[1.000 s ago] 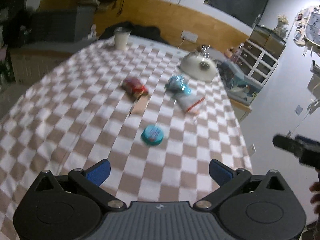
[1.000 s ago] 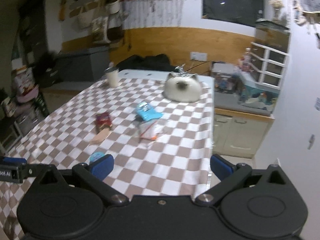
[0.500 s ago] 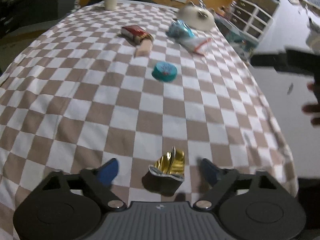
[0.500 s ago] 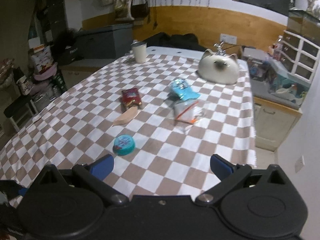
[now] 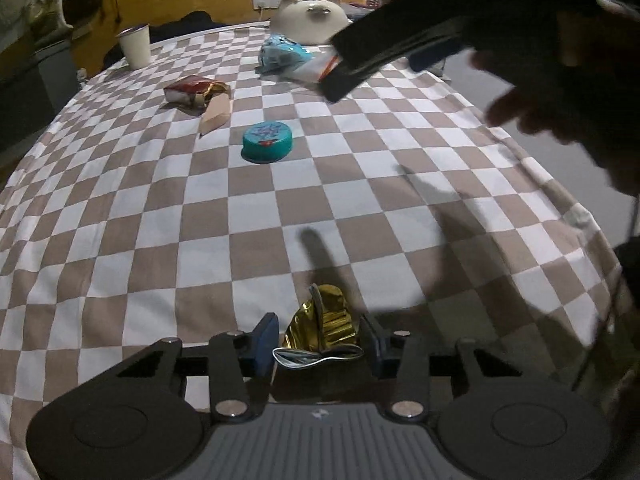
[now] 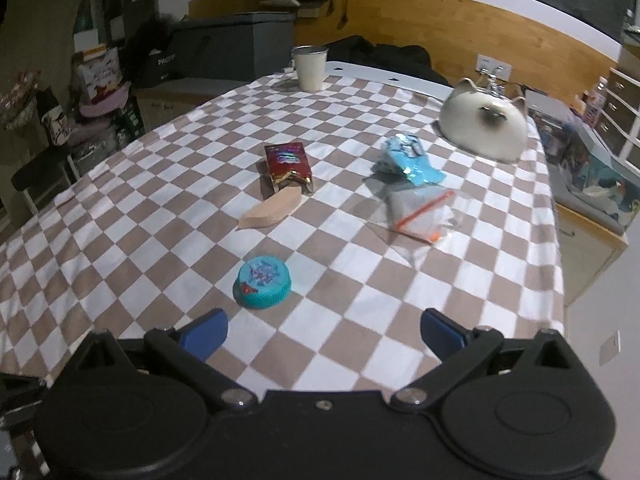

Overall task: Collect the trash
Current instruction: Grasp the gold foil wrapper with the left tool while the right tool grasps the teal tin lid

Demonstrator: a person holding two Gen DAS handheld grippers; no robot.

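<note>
Left wrist view: the left gripper [image 5: 320, 340] hung low over the brown-and-white checked tablecloth [image 5: 120, 220], its blue-padded jaws closing around a crumpled gold foil wrapper [image 5: 322, 328] lying on the cloth; the right pad sat at the foil's edge, the left showed a narrow gap. Farther off lay a round teal lid [image 5: 267, 141], a red snack packet [image 5: 192, 90] with a beige wedge-shaped piece [image 5: 216, 114] at its mouth, a crumpled blue wrapper [image 5: 282, 54], a white cup [image 5: 135, 46]; contents not visible.

Right wrist view: the right gripper [image 6: 322, 330] stood wide apart, nothing between its jaws, above the cloth near the teal lid. A clear zip bag with orange seal [image 6: 420, 212] lay beside the blue wrapper, before a cream cat-faced dome [image 6: 484, 120].
</note>
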